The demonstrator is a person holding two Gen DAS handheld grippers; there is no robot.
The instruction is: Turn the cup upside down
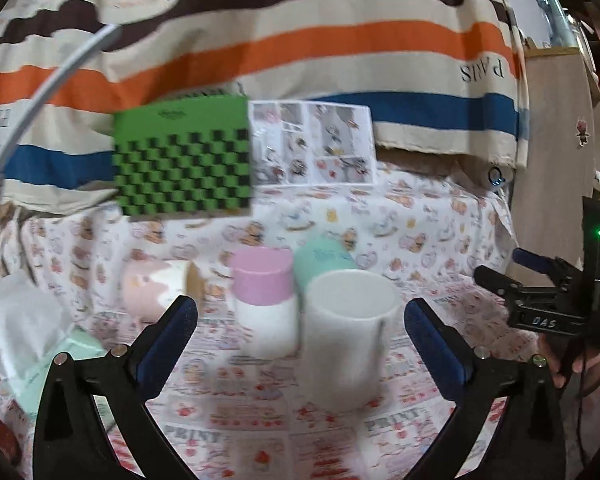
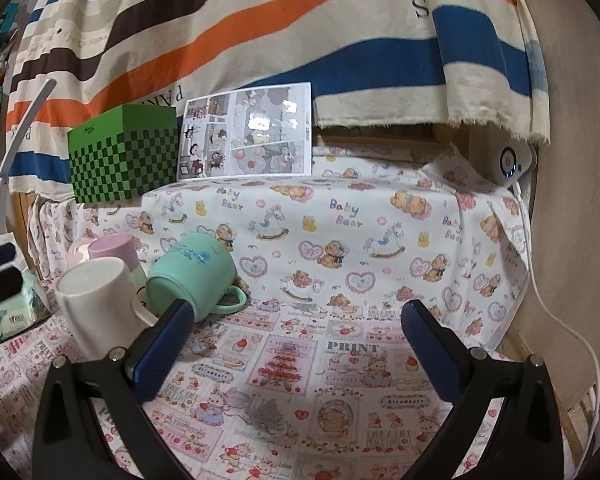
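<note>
A pink-and-white cup (image 1: 265, 300) stands just left of and behind the white cup (image 1: 346, 336), with a mint mug (image 2: 194, 276) lying on its side just beyond (its handle rests on the cloth). A green checkered box (image 1: 184, 160) and a comic sheet (image 1: 312, 144) stand well behind them. The white cup stands upright on the desk (image 2: 340, 360), between the spread left tongs (image 1: 300, 340), untouched. The right tongs (image 2: 296, 340) are spread too, empty, the cups off to their left.

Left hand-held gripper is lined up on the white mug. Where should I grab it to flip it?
Grip the white mug across its body, coming straight in from the front with the left hand-held gripper. It looks upright, its handle toward the right, and the open fingers already straddle it. The pink cup crowds its left.
</note>
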